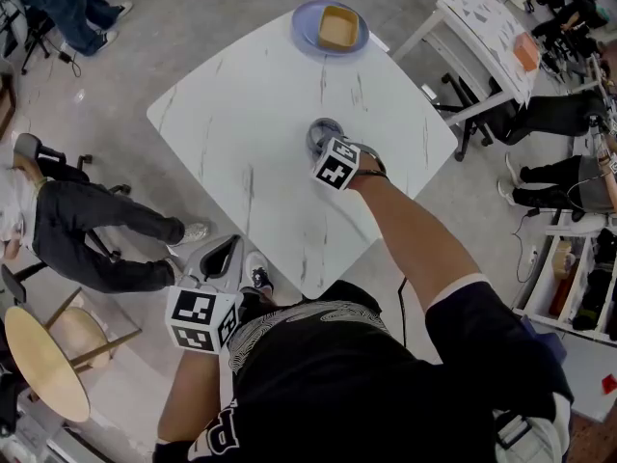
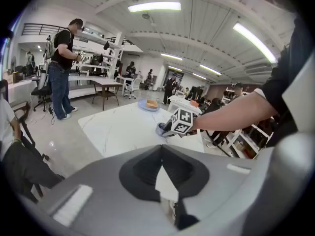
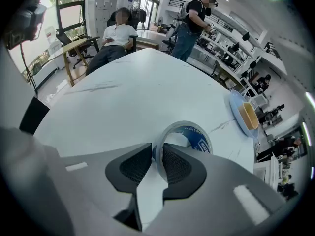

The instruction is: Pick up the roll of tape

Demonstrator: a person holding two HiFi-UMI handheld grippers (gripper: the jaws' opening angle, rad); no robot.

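Closest to the body, the one left gripper [image 2: 160, 150] hangs off the near corner of the single white marble-patterned table [image 1: 260, 95], over the floor. Its two jaws are pressed together with nothing between them.

Further out, the one right gripper [image 3: 156, 156] reaches to about the middle of the tabletop. Its two jaws are clamped on the wall of the one roll of tape [image 3: 198, 139], with one jaw outside the ring and the other inside its hole. The roll is greyish outside with a blue inner core, and it sits near the table's centre. Whether it has left the surface cannot be told.

Beyond it, at the far edge of the table, stands one blue plate [image 1: 307, 22] carrying one tan square piece [image 1: 338, 27], well apart from the tape.

Off the table, one person [image 1: 87, 230] sits to the left, and a second person [image 1: 72, 3] stands further back.
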